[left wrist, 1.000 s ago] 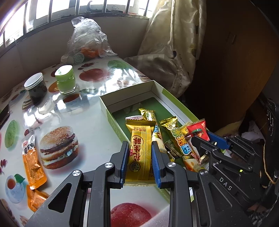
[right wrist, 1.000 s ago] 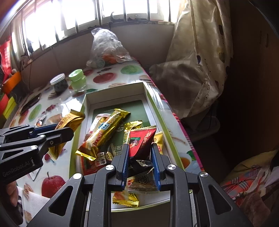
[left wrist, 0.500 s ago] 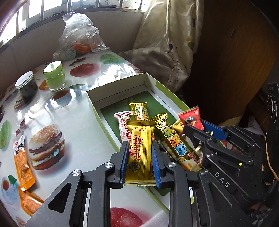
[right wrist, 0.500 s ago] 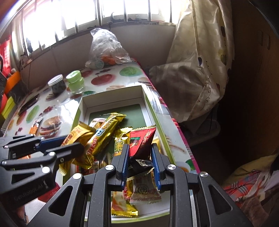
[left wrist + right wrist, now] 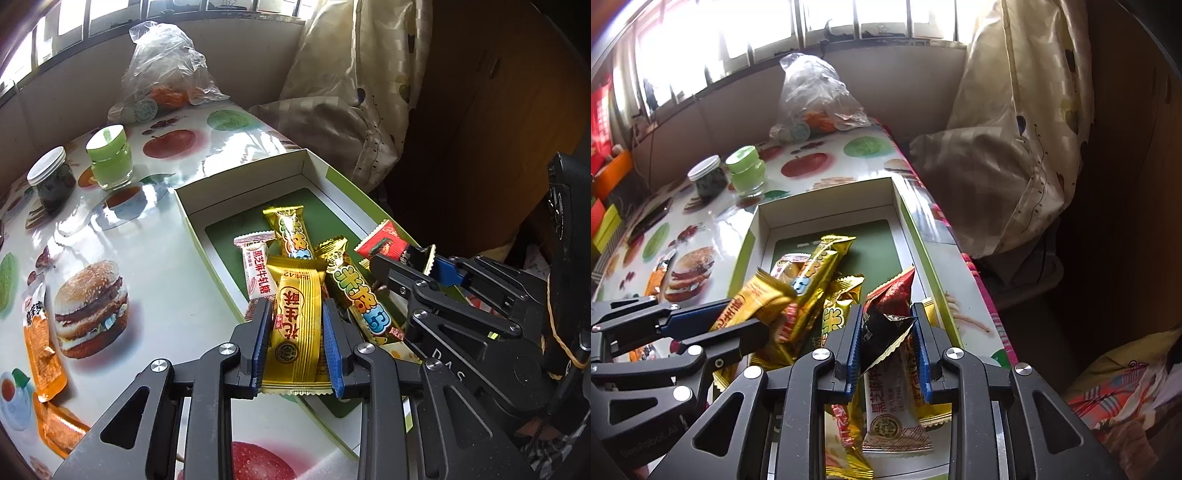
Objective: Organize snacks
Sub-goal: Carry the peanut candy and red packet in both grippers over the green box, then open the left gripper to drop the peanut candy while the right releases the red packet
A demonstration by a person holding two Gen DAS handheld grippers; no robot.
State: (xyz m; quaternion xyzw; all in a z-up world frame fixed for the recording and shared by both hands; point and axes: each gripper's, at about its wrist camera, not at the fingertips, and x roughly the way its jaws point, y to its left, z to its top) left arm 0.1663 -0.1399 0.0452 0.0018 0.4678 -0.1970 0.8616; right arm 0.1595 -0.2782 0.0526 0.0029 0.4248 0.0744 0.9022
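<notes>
"DAS" on right hand-held gripper (image 5: pixel 402 264)

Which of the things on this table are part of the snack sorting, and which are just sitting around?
Job:
open box
yellow snack packet between the opening left gripper pads
red-and-black packet in the right gripper
loose orange packets

Lying about:
green-lidded jar
white-lidded jar
plastic bag

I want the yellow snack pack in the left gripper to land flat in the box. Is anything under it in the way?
Yes. The yellow snack pack, between the opening left gripper, hangs over other wrappers piled in the box; only the far end shows bare green floor.
</notes>
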